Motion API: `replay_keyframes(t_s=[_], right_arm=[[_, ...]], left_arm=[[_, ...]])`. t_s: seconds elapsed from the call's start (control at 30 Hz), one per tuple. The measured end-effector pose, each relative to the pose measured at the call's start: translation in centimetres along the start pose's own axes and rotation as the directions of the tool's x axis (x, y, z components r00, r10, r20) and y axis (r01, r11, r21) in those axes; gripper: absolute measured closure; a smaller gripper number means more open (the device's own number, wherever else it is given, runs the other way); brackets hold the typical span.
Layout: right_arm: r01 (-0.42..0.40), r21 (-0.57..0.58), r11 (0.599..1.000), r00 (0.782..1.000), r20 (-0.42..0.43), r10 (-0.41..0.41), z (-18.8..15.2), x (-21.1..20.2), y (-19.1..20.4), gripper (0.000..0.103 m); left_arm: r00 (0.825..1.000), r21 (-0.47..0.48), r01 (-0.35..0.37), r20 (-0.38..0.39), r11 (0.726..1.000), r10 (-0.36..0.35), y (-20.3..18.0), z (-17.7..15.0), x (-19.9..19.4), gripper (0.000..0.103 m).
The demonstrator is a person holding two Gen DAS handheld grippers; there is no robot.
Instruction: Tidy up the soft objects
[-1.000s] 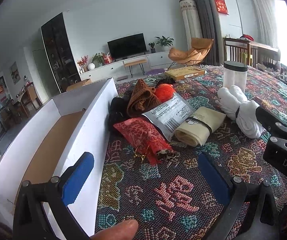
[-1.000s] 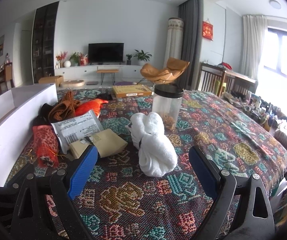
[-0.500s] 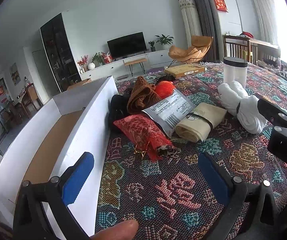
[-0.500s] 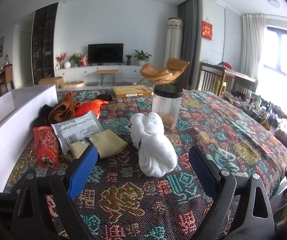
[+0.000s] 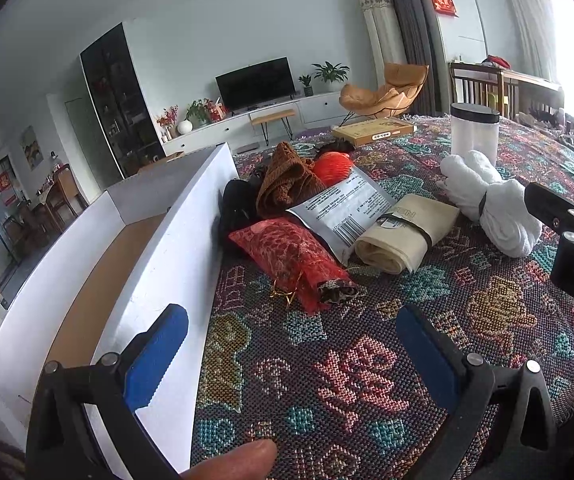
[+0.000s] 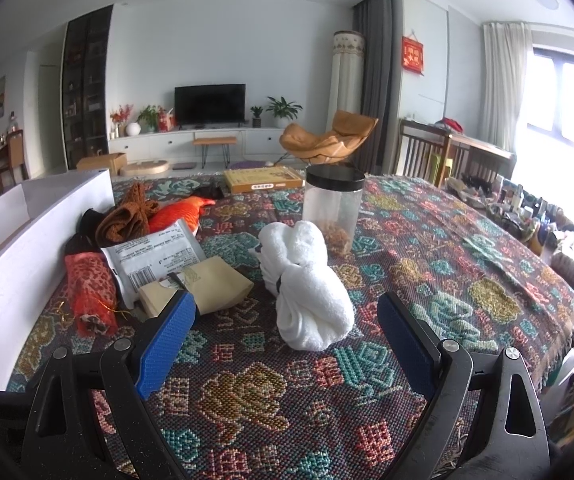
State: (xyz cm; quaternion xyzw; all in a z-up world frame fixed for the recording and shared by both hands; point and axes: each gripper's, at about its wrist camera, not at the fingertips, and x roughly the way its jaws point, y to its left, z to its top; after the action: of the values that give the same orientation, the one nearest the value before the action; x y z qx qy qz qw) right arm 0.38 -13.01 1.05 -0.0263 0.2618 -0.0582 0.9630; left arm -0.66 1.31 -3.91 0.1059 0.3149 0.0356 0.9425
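Observation:
Soft items lie in a cluster on the patterned tablecloth. A red patterned pouch (image 5: pixel 293 258) (image 6: pixel 89 284) is nearest my left gripper (image 5: pixel 291 354), which is open and empty just short of it. Behind the pouch are a beige rolled cloth (image 5: pixel 405 236) (image 6: pixel 207 288), a brown knit piece (image 5: pixel 287 182) (image 6: pixel 127 216), an orange-red plush (image 5: pixel 331 164) (image 6: pixel 177 216) and a dark garment (image 5: pixel 237 208). A white towel bundle (image 6: pixel 307 284) (image 5: pixel 491 204) lies straight ahead of my right gripper (image 6: pixel 287 338), also open and empty.
A long white open box (image 5: pixel 159 260) (image 6: pixel 27 248) with a brown floor runs along the table's left side. A silver printed packet (image 5: pixel 343 210) (image 6: pixel 155 258), a clear jar with a black lid (image 6: pixel 333 212) and a flat yellow box (image 6: pixel 265 178) also sit on the table.
Both grippers stay open and empty. The left view has edged slightly forward toward the red pouch; the right view is almost unchanged.

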Motion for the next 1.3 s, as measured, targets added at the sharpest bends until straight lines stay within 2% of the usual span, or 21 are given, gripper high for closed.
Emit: replay_keyframes(t_s=[0.17, 1.3], right_arm=[[-0.004, 0.023, 1.0, 1.0, -0.016, 0.005, -0.1, 0.4, -0.4, 0.009], [-0.01, 0.058, 0.998, 0.999, -0.048, 0.013, -0.5, 1.0, -1.2, 0.009]], left_arm=[[1.0, -0.003, -0.002, 0.004, 1.0, 0.002, 0.1, 0.1, -0.1, 0.0], [0.995, 0.002, 0.013, -0.104, 1.0, -0.013, 0.2, -1.6, 2.7, 0.0]])
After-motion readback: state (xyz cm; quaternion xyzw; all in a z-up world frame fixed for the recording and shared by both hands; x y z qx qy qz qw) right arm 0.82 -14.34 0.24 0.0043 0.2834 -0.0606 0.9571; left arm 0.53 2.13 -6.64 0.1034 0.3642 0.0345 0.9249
